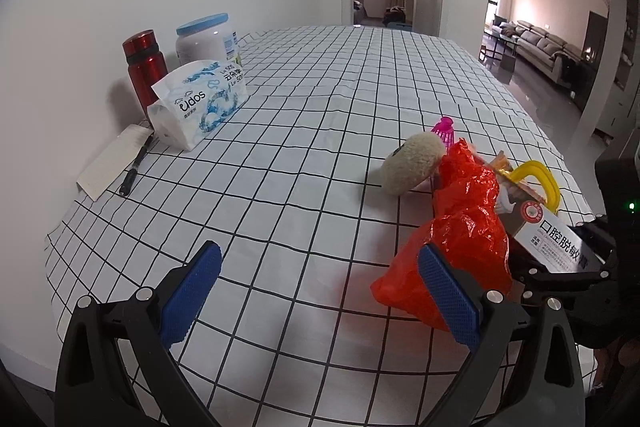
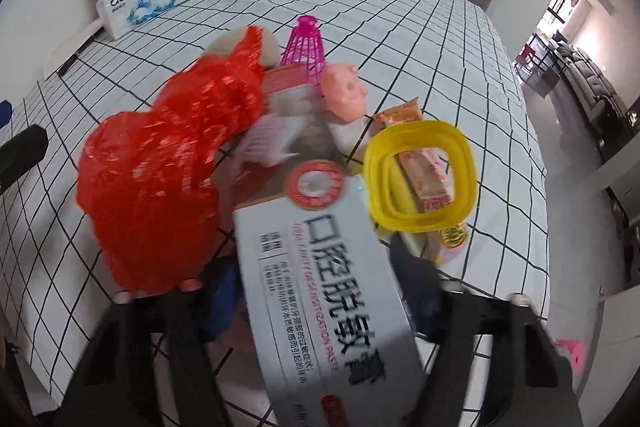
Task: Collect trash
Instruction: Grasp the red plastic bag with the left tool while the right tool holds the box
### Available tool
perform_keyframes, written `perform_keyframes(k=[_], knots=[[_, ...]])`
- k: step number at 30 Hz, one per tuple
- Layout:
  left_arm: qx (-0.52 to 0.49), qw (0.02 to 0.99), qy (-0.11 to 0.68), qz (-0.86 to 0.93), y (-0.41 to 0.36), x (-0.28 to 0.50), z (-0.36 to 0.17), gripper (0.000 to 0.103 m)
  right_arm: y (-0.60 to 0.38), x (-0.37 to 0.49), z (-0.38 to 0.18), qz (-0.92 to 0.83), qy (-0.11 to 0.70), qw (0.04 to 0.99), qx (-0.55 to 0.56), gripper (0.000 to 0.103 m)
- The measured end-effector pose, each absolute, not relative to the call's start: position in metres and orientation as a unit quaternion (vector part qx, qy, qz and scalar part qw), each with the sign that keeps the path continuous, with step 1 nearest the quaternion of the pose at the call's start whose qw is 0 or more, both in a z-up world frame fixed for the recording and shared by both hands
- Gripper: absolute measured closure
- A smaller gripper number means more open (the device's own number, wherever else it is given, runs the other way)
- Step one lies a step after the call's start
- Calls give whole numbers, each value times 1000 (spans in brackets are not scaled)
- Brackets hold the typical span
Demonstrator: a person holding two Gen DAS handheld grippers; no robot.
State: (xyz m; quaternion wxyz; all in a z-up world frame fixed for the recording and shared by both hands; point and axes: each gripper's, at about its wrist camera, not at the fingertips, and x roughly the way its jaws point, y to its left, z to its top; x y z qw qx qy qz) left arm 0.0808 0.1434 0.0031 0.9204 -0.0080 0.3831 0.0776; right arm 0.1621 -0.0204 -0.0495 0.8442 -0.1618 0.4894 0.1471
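Note:
My right gripper (image 2: 316, 291) is shut on a white toothpaste box (image 2: 320, 283), held above the checked tablecloth (image 2: 420, 27); the box also shows in the left wrist view (image 1: 556, 243). A crumpled red plastic bag (image 2: 168, 163) lies just left of the box and also shows in the left wrist view (image 1: 460, 227). My left gripper (image 1: 320, 295) is open and empty, with its right blue pad (image 1: 448, 291) beside the bag. A yellow square ring (image 2: 420, 175), orange snack wrappers (image 2: 428, 175), a pink shuttlecock (image 2: 306, 47), a pink toy (image 2: 344, 91) and a beige plush (image 1: 412, 163) lie around.
At the table's far left by the wall stand a red bottle (image 1: 144, 67), a white jar with a blue lid (image 1: 206, 39) and a tissue pack (image 1: 200, 99). A paper slip (image 1: 112, 159) and a black pen (image 1: 136, 167) lie near them. The table edge runs along the right.

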Motion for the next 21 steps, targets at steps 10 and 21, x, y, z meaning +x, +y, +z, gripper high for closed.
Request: perform_keyframes(k=[10, 21], knots=[[-15, 921, 385, 50, 130, 80, 2, 6, -55, 144, -28, 141, 455, 877, -70, 50], [-27, 915, 401, -19, 95, 89, -6, 6, -106, 116, -8, 99, 417, 903, 32, 50]])
